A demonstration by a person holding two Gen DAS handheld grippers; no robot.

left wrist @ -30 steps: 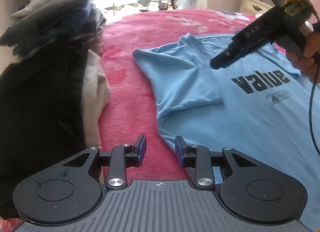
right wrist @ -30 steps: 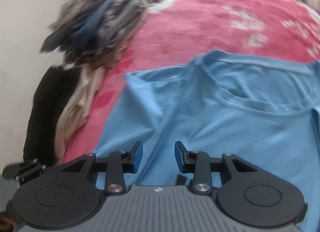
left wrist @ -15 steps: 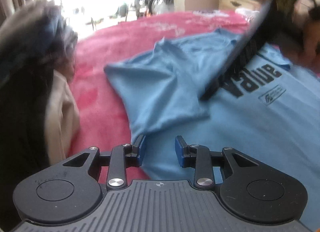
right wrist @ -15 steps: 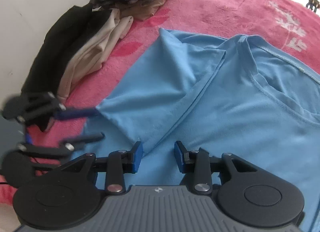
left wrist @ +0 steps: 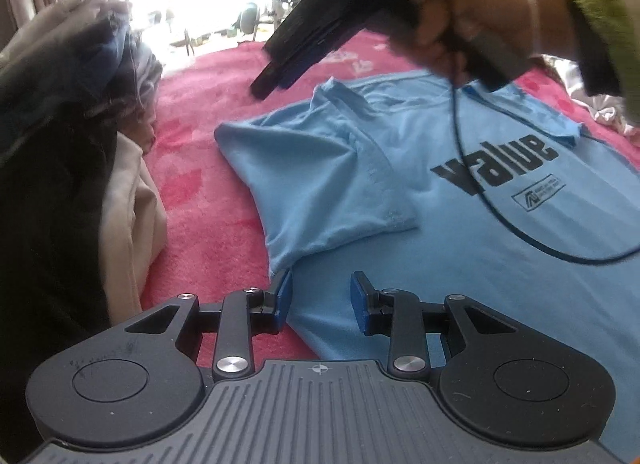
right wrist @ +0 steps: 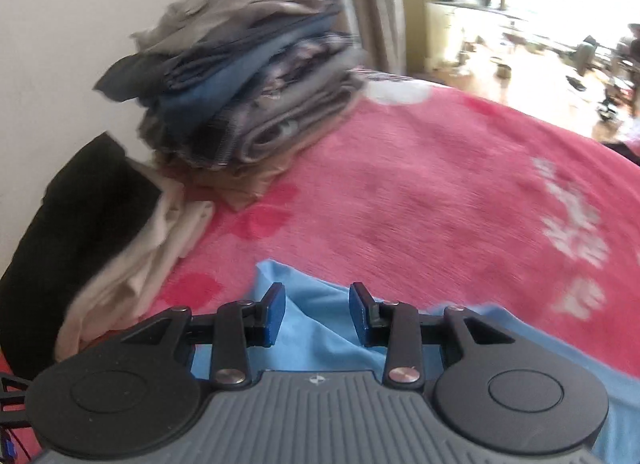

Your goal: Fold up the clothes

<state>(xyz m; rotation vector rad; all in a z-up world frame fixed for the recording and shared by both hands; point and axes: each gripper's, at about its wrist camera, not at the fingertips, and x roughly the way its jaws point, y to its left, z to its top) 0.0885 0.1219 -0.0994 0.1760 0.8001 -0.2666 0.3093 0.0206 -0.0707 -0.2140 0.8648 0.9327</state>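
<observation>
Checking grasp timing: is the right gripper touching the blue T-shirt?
Apart. The left wrist view shows the right gripper raised above the blue T-shirt, pink bedspread visible between them.

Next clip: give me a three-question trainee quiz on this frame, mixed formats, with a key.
1. True or false: the left gripper is shut on the blue T-shirt.
2. The sleeve nearest the left gripper is: A) spread outward, B) folded onto the shirt body, C) hidden under the stack of folded clothes.
3. Fill in: the word printed on the shirt is ____.

Key: 1 false, it is open; 2 B; 3 value.
</observation>
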